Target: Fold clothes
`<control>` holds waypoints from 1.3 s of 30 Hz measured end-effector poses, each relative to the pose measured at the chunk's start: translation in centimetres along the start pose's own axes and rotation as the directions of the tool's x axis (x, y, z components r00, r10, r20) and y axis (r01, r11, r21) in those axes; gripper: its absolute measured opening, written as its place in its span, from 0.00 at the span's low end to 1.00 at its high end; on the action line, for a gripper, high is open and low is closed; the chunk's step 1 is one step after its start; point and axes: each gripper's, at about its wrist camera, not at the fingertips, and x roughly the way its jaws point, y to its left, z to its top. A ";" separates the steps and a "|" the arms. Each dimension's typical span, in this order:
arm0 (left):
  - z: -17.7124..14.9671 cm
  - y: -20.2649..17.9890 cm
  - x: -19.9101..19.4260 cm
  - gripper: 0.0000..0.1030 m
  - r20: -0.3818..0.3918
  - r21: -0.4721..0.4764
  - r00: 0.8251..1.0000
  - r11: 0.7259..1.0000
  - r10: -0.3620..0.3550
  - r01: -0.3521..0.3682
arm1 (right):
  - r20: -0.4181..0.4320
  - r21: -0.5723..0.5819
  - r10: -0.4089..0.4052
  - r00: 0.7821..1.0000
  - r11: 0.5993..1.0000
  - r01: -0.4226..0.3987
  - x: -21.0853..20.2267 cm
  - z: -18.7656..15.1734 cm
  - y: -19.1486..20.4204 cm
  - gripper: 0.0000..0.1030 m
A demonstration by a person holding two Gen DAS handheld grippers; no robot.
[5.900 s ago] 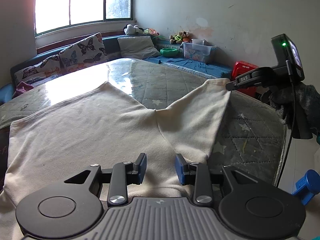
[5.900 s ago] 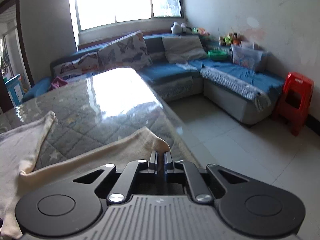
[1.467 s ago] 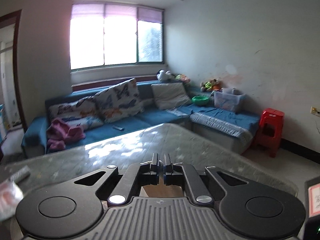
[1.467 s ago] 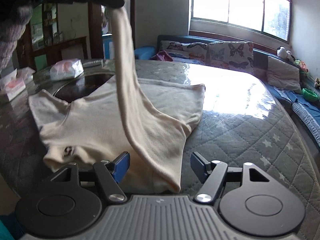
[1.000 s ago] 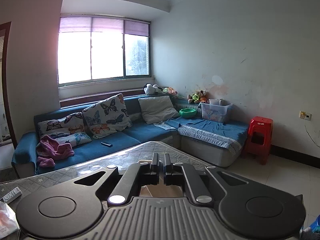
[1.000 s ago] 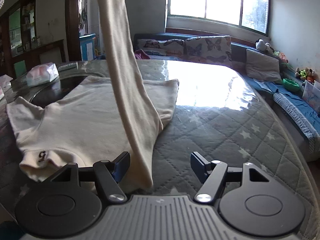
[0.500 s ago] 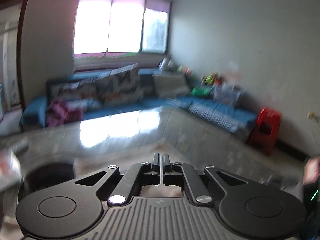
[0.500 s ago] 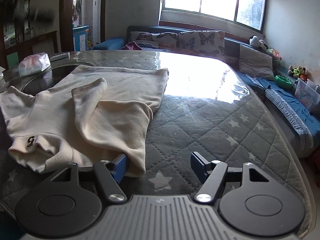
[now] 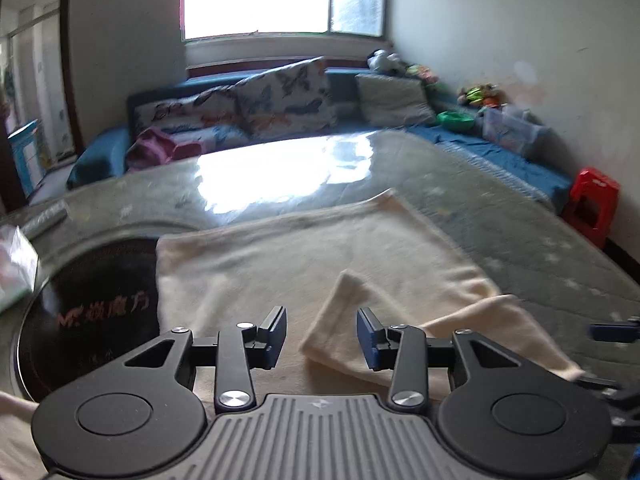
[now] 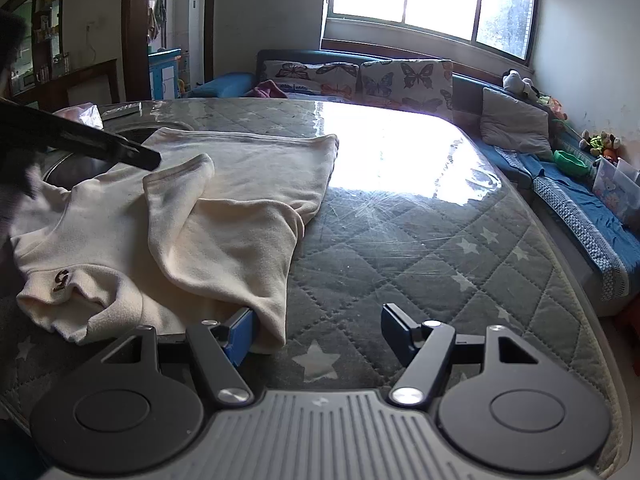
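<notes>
A cream sweater (image 9: 288, 248) lies flat on the quilted table (image 9: 540, 264), with one sleeve (image 9: 400, 320) folded back across its body. My left gripper (image 9: 322, 336) hovers low over the sleeve's cuff. Its jaws are opening, and the cuff lies loose under the gap with neither pad on it. In the right wrist view the sweater (image 10: 248, 176) fills the left half and the sleeve (image 10: 180, 200) is draped over it. My right gripper (image 10: 318, 332) stands open at the sweater's near corner, its left pad beside the fabric. One of the left gripper's fingers (image 10: 120, 150) reaches in from the upper left.
A dark round inset (image 9: 80, 300) sits in the table under the sweater's left side, with a tissue pack (image 9: 12, 264) beyond it. The table's edge (image 10: 592, 320) curves away on the right. A blue sofa (image 10: 580, 200) and a red stool (image 9: 592, 204) stand past it.
The sleeve, held high by the left gripper, has dropped across the sweater's body. The left gripper came down toward the table and its jaws parted. The right gripper stayed where it was.
</notes>
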 end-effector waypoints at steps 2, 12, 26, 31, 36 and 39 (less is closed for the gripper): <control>-0.3 0.4 1.2 0.41 -0.023 -0.022 1.000 1.000 -0.002 0.002 | -0.001 0.000 0.004 1.000 1.000 -0.004 0.1 0.0 -0.1 0.67; -0.8 0.4 1.9 0.06 -0.011 -0.040 0.999 0.998 -0.038 0.038 | 0.001 -0.016 0.005 1.000 1.000 -0.005 0.4 0.1 0.0 0.67; 1.0 2.2 -10.3 0.04 0.240 -0.098 0.970 0.994 -0.028 0.053 | 0.009 -0.040 -0.026 1.000 0.999 0.026 0.2 0.0 0.4 0.68; -1.8 2.8 -10.6 0.04 0.187 -0.107 0.982 0.994 -0.016 0.037 | 0.009 -0.055 -0.038 0.999 0.998 0.038 0.0 0.0 0.6 0.68; -4.7 3.2 -9.2 0.05 0.092 -0.107 0.996 0.994 -0.004 0.014 | 0.004 -0.069 -0.044 0.999 0.997 0.044 -0.2 0.0 0.6 0.68; -6.0 3.2 -8.9 0.05 0.053 -0.083 0.999 0.996 -0.006 0.011 | -0.008 -0.088 -0.044 0.999 0.995 0.043 -0.8 0.0 0.5 0.68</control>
